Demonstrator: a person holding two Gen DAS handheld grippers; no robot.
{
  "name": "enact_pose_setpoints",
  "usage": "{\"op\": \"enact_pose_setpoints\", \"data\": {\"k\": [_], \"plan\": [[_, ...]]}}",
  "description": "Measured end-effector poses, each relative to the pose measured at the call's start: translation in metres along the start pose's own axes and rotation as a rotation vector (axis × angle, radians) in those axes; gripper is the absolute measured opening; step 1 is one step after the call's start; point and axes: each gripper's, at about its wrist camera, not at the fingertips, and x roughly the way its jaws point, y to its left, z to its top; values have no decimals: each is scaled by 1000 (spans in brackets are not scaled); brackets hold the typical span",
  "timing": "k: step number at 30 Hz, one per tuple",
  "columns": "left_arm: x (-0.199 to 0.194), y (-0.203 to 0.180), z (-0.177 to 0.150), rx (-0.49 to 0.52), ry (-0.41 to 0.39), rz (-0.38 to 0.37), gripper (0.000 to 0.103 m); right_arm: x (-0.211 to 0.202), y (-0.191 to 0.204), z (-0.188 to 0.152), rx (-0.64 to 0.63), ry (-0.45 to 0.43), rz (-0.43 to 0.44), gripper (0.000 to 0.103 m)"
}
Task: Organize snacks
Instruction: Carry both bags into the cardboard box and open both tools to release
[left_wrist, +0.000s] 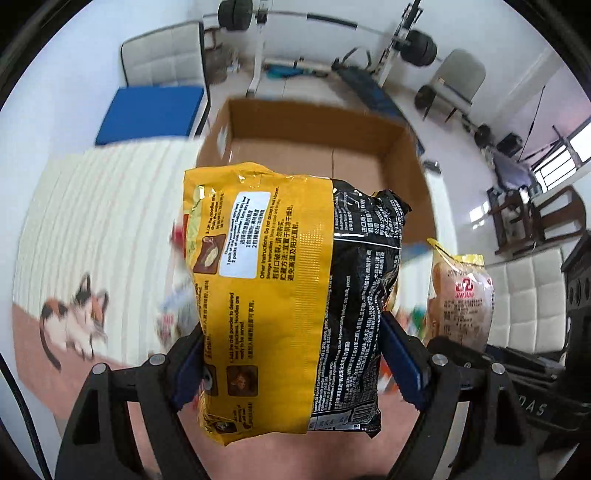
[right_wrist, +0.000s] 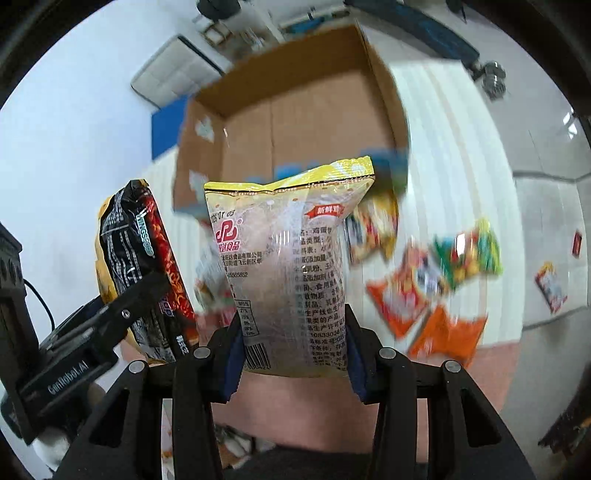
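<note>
My left gripper (left_wrist: 291, 369) is shut on a yellow and black noodle pack (left_wrist: 288, 280), held up in front of an open cardboard box (left_wrist: 317, 147). The pack also shows in the right wrist view (right_wrist: 144, 266), at the left. My right gripper (right_wrist: 293, 354) is shut on a clear snack bag with a yellow top (right_wrist: 288, 258), also held up before the box (right_wrist: 295, 122). That bag shows in the left wrist view (left_wrist: 458, 295), at the right. Several loose snack packets (right_wrist: 436, 280) lie on the mat to the right of the box.
A white ribbed mat (left_wrist: 110, 206) with a cat picture (left_wrist: 74, 321) covers the floor. Behind the box are a blue pad (left_wrist: 147, 114), a white chair (left_wrist: 162, 51), a barbell rack (left_wrist: 325, 22) and a bench (left_wrist: 369, 85). Dark wooden chairs (left_wrist: 535, 221) stand at the right.
</note>
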Motion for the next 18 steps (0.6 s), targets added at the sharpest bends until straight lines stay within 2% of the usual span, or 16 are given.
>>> {"op": "enact_pose_setpoints", "data": {"k": [3,6,7,8,9,12,18], "plan": [[9,19,39,4,-29,12,84,-23,-6,27,-16,-53,-24,49],[31,41,69,-1,-21,16,84,-32,-16,53,-26,-66,-48,49],[44,32,81,2,-3,16,84,-29,-16,60,-28,-64,-52,49],[52,40,89,-3,16,13,84,-29,-21,67,-26,-62,-60,49],[74,17,108,-6,35,10,84,-27,-27,75,-29,-50,-69,49],[109,-5,140,-19,101,-7,84,-8,-33,98,-21,-37,-92,49],[169,-8,169,-27,229,-29,84,47,-51,119,-11,25,-132,49]]}}
